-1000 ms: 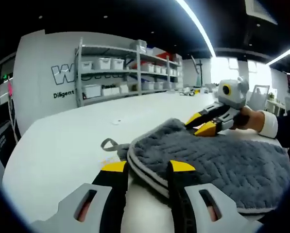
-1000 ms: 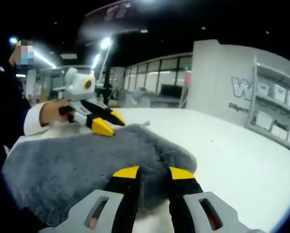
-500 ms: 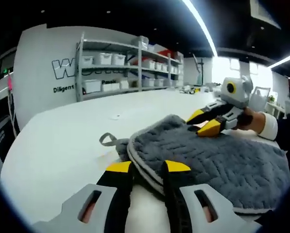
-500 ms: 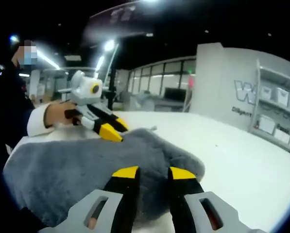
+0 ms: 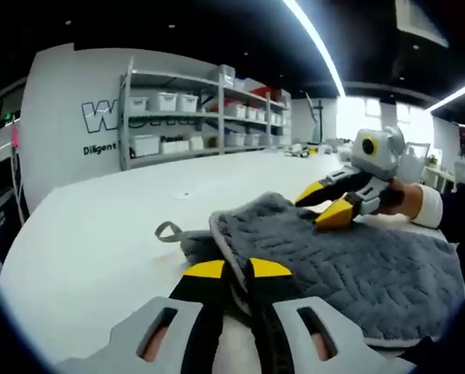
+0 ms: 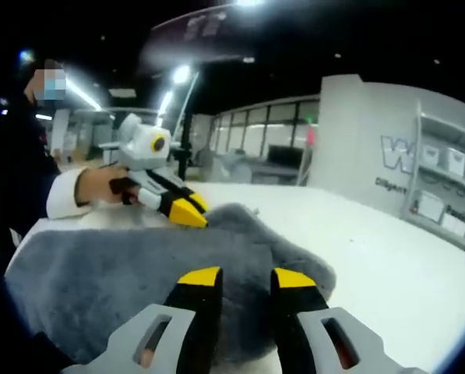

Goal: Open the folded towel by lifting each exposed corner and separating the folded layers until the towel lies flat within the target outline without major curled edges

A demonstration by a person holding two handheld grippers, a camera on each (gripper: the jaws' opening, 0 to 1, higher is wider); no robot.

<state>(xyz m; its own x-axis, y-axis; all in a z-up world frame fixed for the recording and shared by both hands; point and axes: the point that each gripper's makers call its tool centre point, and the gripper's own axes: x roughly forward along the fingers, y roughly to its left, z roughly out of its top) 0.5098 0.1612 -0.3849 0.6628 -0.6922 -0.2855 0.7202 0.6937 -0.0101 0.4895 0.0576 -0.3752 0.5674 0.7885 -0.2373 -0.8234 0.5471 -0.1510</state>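
Now, biggest first:
Bench [image 5: 100,234]: white, wide; fills lower left and centre of left gripper view, lower right of right gripper view. Carries the towel.
Wall panel [image 5: 68,117]: white w/ dark lettering, upper left of left gripper view; same panel at right edge of right gripper view.
Shelving [image 5: 201,109]: grey rack w/ white bins, upper centre-left of left gripper view, behind the bench.
Towel [image 5: 349,265]: grey, ribbed texture, folded, layers stacked w/ pale edge trim; lies on bench at centre-right of left gripper view, and across lower left and centre of right gripper view [image 6: 123,288]. Rounded folded corner nearest left jaws.
Ceiling light strip [image 5: 314,39]: bright line, top centre-right of left gripper view.
Left hand-held gripper [image 5: 232,270]: black jaws, yellow tips, rising from bottom centre of its view; tips nearly together, clenched on towel's folded edge near the corner. Seen from right gripper view [image 6: 187,210] at centre left, tips down at far towel edge.
Right hand-held gripper [image 6: 244,277]: jaws from bottom centre of its view, parted w/ clear gap, released; tips over towel's near fold, contact – can't tell. In left gripper view [image 5: 325,204] at centre right, tips apart, just above towel surface.
Person's hand [image 6: 100,187]: white cuff, holds left gripper, left of right gripper view.
Loop [image 5: 170,231]: small grey hanging loop at towel corner, flat on bench, centre-left of left gripper view.
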